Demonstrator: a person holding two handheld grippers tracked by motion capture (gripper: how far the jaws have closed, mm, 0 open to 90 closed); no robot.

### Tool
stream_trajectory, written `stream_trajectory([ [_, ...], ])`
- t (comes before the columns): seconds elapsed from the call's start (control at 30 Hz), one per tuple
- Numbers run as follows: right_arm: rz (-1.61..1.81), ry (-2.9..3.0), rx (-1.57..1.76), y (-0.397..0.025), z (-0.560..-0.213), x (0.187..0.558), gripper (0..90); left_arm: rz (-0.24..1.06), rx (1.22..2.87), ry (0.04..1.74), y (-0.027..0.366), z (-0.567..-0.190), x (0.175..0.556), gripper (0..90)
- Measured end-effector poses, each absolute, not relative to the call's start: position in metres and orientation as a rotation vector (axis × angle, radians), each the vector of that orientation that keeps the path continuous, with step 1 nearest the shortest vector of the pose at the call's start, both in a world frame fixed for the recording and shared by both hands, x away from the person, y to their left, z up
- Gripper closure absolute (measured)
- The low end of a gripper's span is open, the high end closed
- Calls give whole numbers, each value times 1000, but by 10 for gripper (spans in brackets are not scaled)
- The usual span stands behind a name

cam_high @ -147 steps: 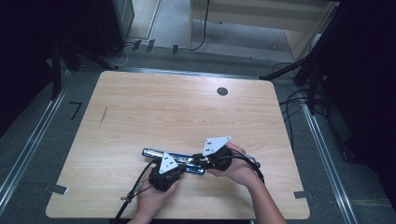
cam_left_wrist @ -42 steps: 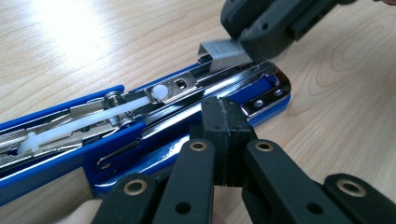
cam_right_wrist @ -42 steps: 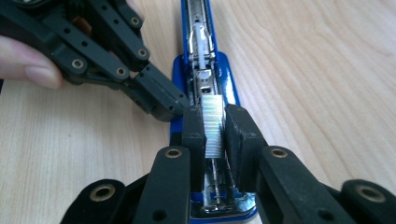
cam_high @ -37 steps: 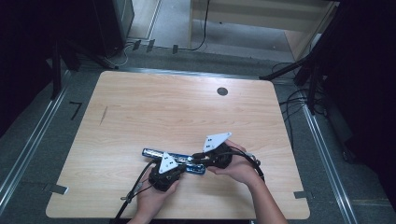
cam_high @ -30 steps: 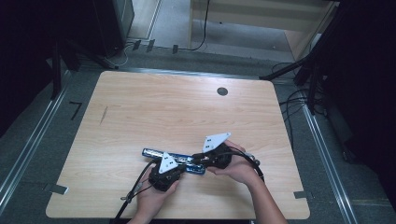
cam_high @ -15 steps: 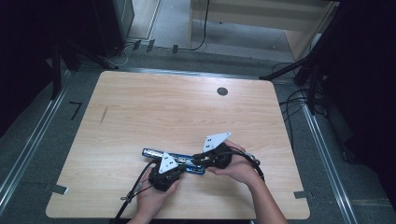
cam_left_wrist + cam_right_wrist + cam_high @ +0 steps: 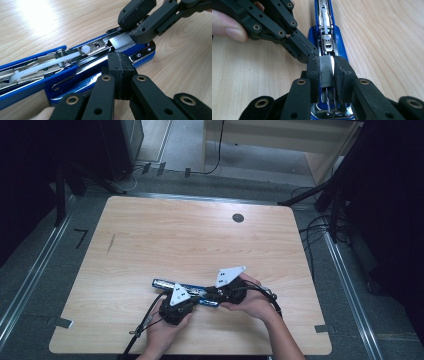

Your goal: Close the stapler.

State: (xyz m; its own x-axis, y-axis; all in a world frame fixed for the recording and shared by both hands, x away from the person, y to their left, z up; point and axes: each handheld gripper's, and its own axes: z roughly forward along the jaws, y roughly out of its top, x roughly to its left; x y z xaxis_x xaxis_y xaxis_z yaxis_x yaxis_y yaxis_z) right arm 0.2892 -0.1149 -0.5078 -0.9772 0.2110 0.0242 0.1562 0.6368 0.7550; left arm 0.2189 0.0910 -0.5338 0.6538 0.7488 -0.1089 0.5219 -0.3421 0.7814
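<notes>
— At the near edge of the wooden table (image 7: 150,235), close to the person's side: right gripper (image 7: 327,71) clamped on a strip of staples (image 7: 326,71), jaws pressed against its two flat sides, strip standing on edge between them. Held directly over the open channel of the blue stapler (image 7: 325,32), at its front end.

— And on the left?

— Left gripper (image 7: 121,75) pressed together, pads meeting with no gap visible, tips set against the stapler's blue side wall (image 7: 82,85). Cannot tell whether anything thin sits between the pads. Seen from the right gripper view, coming in from the upper left, its tip just beside the strip.

— Position of the stapler itself?

— Lying flat on the wood, opened out full length, top arm swung back. Metal magazine exposed, white plastic pusher rod (image 7: 47,65) running along it, spring clip visible farther up the channel. From the high view, stretched left to right between the two hands (image 7: 165,327), its left end (image 7: 165,283) reaching out past the left gripper.

— Beyond that?

— Grey three-cornered plates on both grippers, cables trailing back toward the bottom edge. Round dark cable hole (image 7: 238,218) near the far edge, well apart from the work. Dark narrow mark (image 7: 110,243) on the wood at far left.
</notes>
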Motion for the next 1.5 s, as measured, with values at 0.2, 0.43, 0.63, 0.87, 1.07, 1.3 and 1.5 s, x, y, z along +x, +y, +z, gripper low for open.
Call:
stream_trajectory([
  [0.2,1242,2735,258,-114,-509,284,767,337,2022,994,91,-534,219,900],
  [0.43,1237,2731,271,-113,-508,285,797,333,2023,992,92,-534,219,900],
  [0.63,1319,2727,311,-116,-502,288,797,333,2022,993,92,-534,219,900],
  [0.87,1285,2749,326,-116,-495,292,797,334,2019,995,91,-534,219,900],
  [1.07,1240,2791,338,-113,-491,294,797,333,2020,993,92,-534,219,900],
  [1.3,1181,2834,336,-108,-489,296,797,332,2020,994,92,-534,219,900],
  [1.5,1162,2832,363,-109,-486,299,797,332,2021,992,92,-534,219,900],
])
